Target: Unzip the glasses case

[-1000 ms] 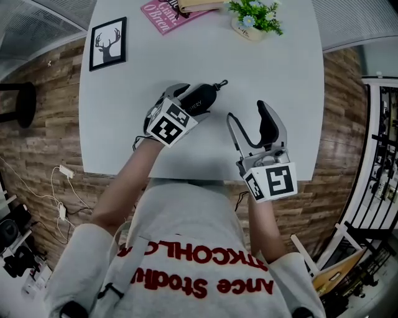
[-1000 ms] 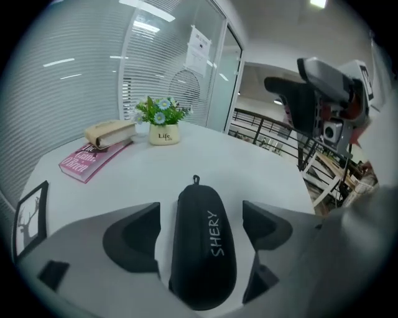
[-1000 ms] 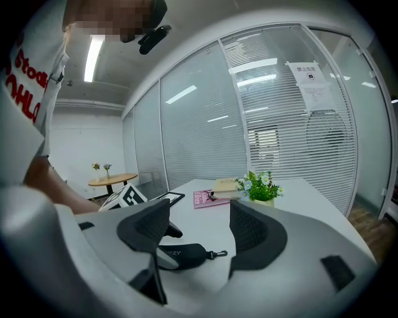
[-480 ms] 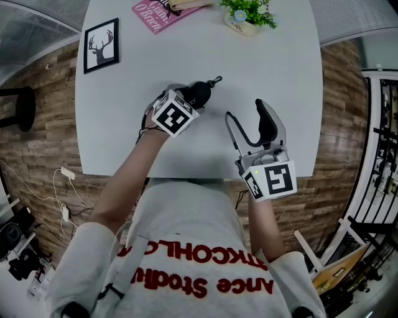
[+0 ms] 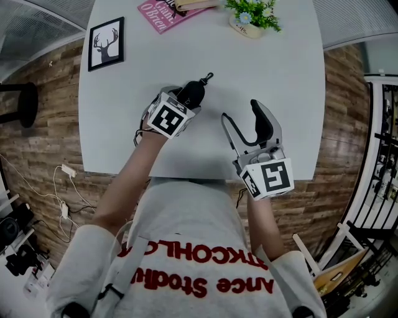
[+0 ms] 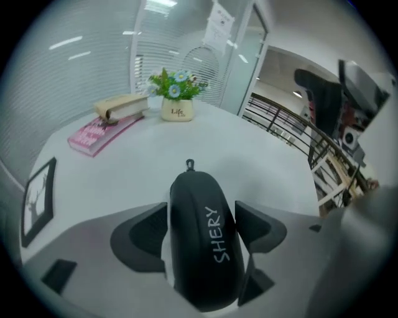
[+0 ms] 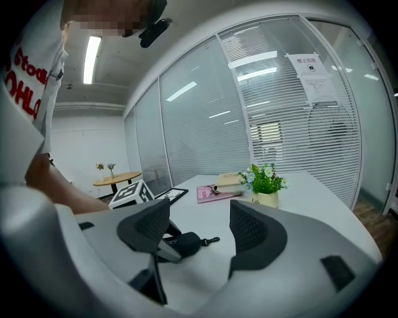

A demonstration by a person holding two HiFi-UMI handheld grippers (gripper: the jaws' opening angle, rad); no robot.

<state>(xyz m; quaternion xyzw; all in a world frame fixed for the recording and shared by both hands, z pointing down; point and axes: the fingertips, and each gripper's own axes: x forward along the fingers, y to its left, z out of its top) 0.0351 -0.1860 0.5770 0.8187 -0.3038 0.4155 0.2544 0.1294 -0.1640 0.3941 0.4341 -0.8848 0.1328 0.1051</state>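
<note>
The left gripper (image 6: 202, 233), its jaws just closed, pinches the black glasses case (image 6: 193, 205) at the head view's upper centre, apparently steadying it so the spread, empty right gripper (image 5: 240, 115) can take the zip pull (image 6: 189, 164).

A white table (image 5: 280, 112) carries a black glasses case (image 5: 191, 93) near its middle. Beyond the case to the left lies a framed deer picture (image 5: 106, 42), straight beyond it a pink book (image 5: 158, 13), and beyond to the right a potted plant (image 5: 252, 15).
</note>
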